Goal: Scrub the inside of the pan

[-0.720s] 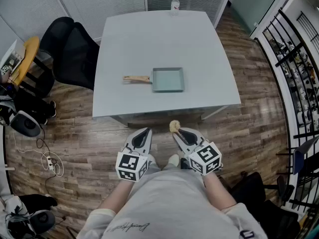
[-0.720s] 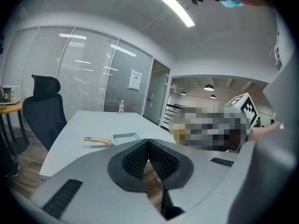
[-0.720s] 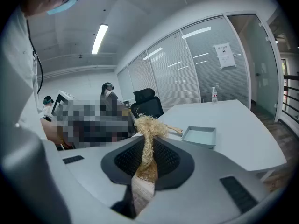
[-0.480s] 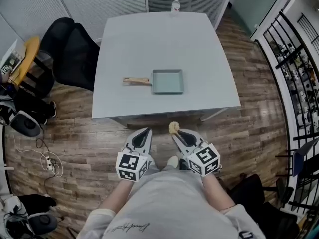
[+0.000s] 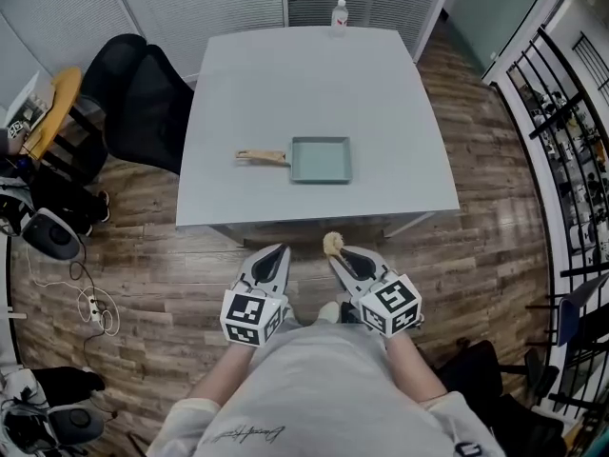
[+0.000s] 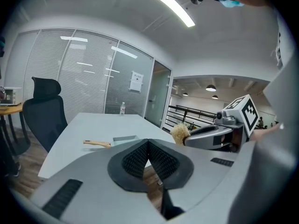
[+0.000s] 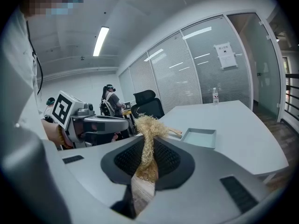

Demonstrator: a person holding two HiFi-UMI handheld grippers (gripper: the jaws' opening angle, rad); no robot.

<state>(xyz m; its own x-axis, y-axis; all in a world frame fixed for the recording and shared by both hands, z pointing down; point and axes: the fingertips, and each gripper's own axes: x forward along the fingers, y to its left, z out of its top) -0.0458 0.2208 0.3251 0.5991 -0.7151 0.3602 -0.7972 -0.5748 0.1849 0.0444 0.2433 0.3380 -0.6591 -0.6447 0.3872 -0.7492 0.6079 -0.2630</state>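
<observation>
A square pale-green pan (image 5: 321, 158) with a wooden handle (image 5: 261, 154) lies near the middle of the grey table (image 5: 381, 93); it also shows small in the left gripper view as the pan (image 6: 124, 138) and in the right gripper view as the pan (image 7: 199, 137). Both grippers hover over the floor in front of the table's near edge, well short of the pan. My right gripper (image 5: 334, 252) is shut on a straw-coloured fibre scrubber (image 7: 148, 143), whose tuft (image 5: 332, 244) sticks out past the jaw tips. My left gripper (image 5: 277, 255) is shut and holds nothing.
A clear water bottle (image 5: 340, 12) stands at the table's far edge. A black office chair (image 5: 143, 93) sits left of the table, with bags and cables on the wooden floor at far left. A black railing (image 5: 561, 131) runs along the right side.
Both grippers and the pan stay where they were; only the head view has shifted slightly.
</observation>
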